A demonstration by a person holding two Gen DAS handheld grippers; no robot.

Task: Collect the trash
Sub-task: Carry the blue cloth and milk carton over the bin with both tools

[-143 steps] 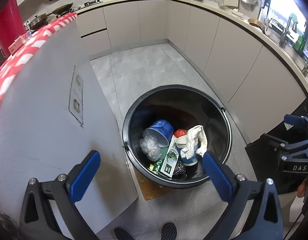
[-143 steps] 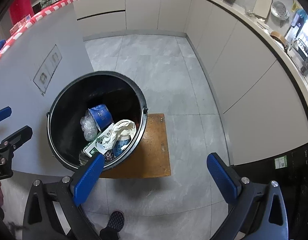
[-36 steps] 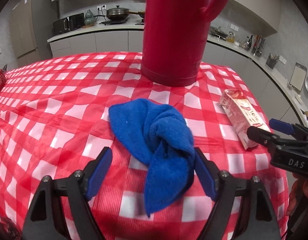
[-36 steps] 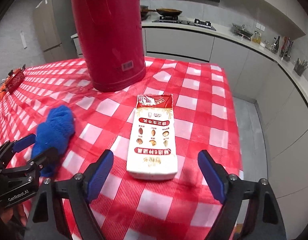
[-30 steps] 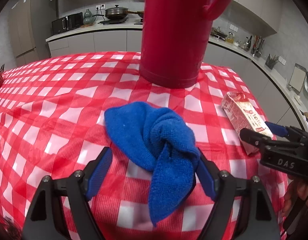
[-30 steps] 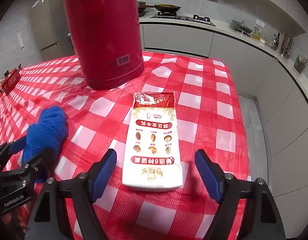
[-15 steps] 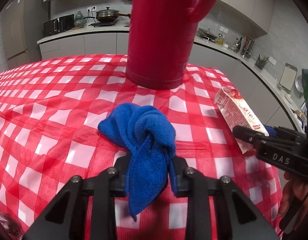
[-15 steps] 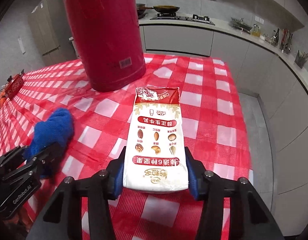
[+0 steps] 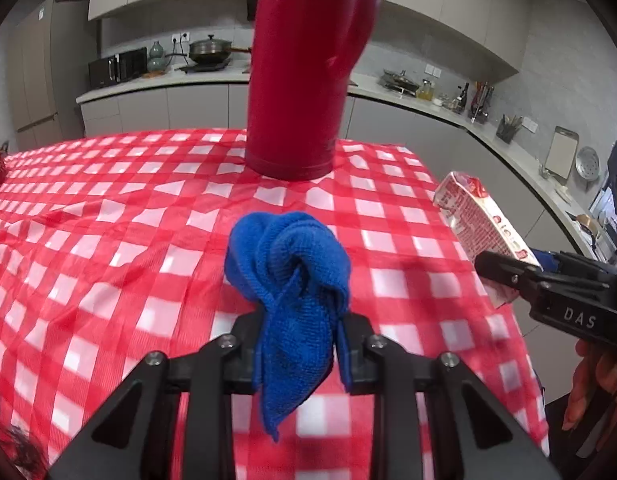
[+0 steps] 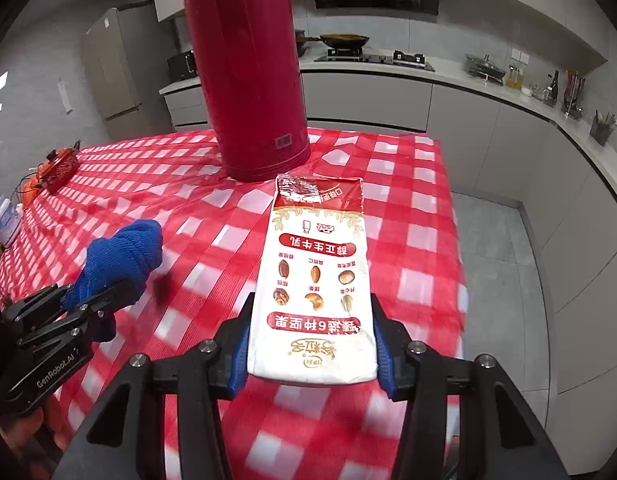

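A second ago both sets of jaws stood wide around their targets; now both are clamped. The blue cloth [image 9: 286,276] is pinched in the left gripper [image 9: 300,354] and held clear of the checked tablecloth [image 9: 108,240], its tail hanging below. The milk carton [image 10: 314,280] is gripped by its base in the right gripper [image 10: 312,354], also raised. The red flask [image 10: 246,68] is seen unmoved behind.
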